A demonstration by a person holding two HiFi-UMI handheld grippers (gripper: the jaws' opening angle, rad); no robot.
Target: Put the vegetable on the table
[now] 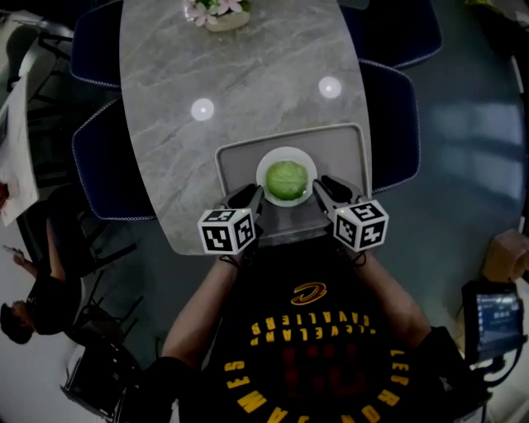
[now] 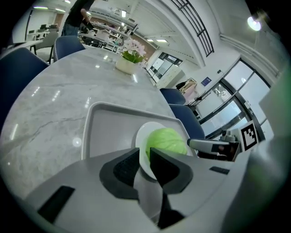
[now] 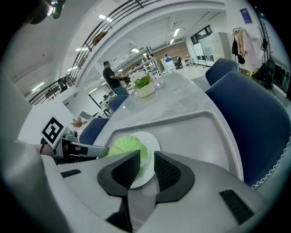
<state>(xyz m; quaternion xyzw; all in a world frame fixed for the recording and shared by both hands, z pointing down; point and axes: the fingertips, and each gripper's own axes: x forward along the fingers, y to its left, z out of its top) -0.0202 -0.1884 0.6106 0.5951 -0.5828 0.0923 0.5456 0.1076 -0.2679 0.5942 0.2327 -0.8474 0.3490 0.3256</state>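
Observation:
A round green cabbage (image 1: 287,180) lies on a white plate (image 1: 285,152), which stands in a grey tray (image 1: 339,144) at the near end of the marble table (image 1: 207,66). My left gripper (image 1: 257,197) is at the plate's left edge, its jaws shut on the rim. My right gripper (image 1: 318,188) holds the rim on the opposite side. In the left gripper view the plate (image 2: 142,136) rim sits between the jaws of the left gripper (image 2: 144,154), with the cabbage (image 2: 167,140) just behind. The right gripper view shows that gripper (image 3: 146,159) pinching the plate (image 3: 153,142) beside the cabbage (image 3: 127,145).
A pot of flowers (image 1: 219,12) stands at the table's far end. Dark blue chairs (image 1: 388,124) line both long sides. A person (image 1: 33,289) is on the floor at the left, and a screen (image 1: 494,318) at the right.

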